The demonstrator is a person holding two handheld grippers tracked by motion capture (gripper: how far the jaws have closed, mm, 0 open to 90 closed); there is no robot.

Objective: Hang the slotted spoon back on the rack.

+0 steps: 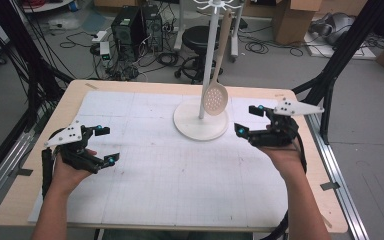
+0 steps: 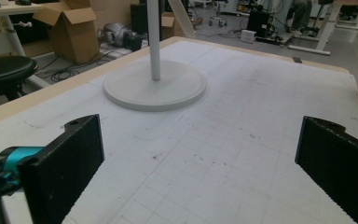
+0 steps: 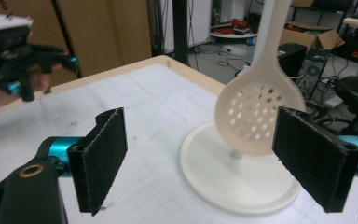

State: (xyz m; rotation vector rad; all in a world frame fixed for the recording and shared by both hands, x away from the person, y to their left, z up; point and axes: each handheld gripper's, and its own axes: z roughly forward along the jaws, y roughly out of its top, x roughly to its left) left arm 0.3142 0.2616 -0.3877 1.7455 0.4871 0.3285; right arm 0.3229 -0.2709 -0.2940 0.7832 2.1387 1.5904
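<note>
A cream slotted spoon [image 1: 217, 95] hangs by its handle from the top of a white rack whose pole [image 1: 206, 70] rises from a round base [image 1: 200, 125] at the table's far middle. The spoon's perforated bowl [image 3: 256, 112] dangles just above that base [image 3: 214, 172]. My right gripper [image 1: 247, 120] is open to the right of the base, jaws spread wide and pointing at the spoon, apart from it. My left gripper [image 1: 106, 145] is open at the table's left, nothing between its jaws. The left gripper view looks toward the pole [image 2: 154, 42] and base [image 2: 154, 86].
A white gridded mat [image 1: 170, 165] covers the wooden table [image 1: 80, 92]. Beyond the far edge stand a black stool [image 1: 200, 37], computer towers [image 1: 137, 25], cardboard boxes [image 1: 292, 17] and cables on the floor. Black frame legs [image 1: 340, 60] flank the table.
</note>
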